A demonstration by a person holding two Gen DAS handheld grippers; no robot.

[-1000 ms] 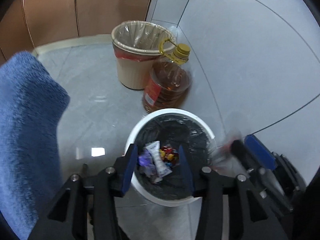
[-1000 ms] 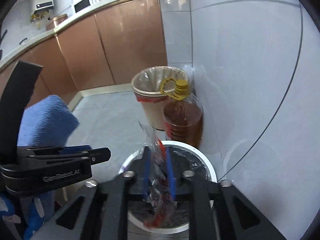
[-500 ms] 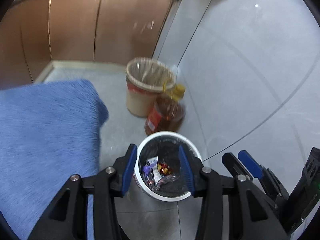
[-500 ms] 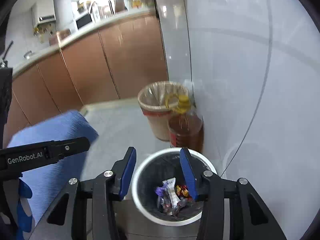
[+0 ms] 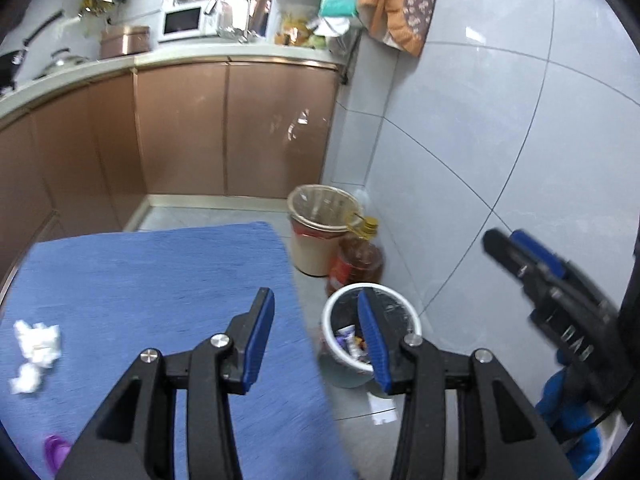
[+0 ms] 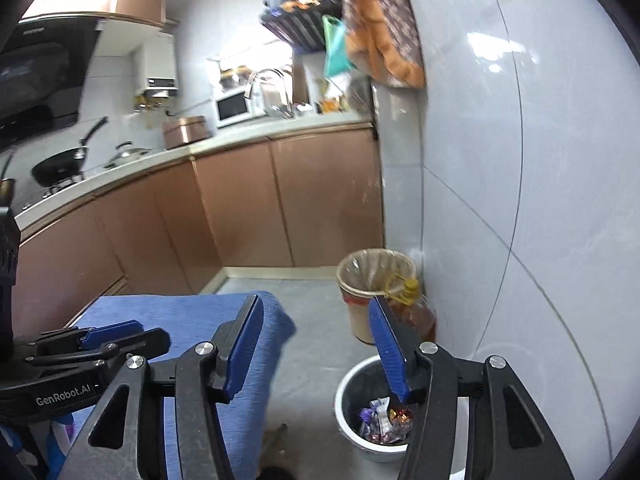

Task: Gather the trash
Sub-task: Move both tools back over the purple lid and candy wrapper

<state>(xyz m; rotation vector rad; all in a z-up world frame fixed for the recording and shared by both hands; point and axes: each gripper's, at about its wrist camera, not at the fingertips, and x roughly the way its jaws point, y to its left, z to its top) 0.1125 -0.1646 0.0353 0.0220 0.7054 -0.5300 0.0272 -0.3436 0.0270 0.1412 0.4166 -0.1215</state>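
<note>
Hidden: white bin (image 5: 412, 322) partly behind left claw (image 5: 316, 340); its base is cut off by the blue-covered desk (image 5: 152, 280).
Blurred: right claw (image 6: 316, 352) body in left view.
Trash: crumpled white tissue (image 5: 38, 342) on desk, left; purple scrap (image 5: 56, 450) at the desk's near edge, too small to identify; wrappers (image 6: 384, 420) inside bin.
Left claw: spread, empty.
Right claw: jaws just been opening, nothing between.

A blue cloth (image 5: 152, 292) covers the table and holds white crumpled paper (image 5: 36, 350) and a purple scrap (image 5: 56, 450), while two bins and an oil bottle (image 5: 358, 258) stand on the grey floor (image 6: 316, 344).
</note>
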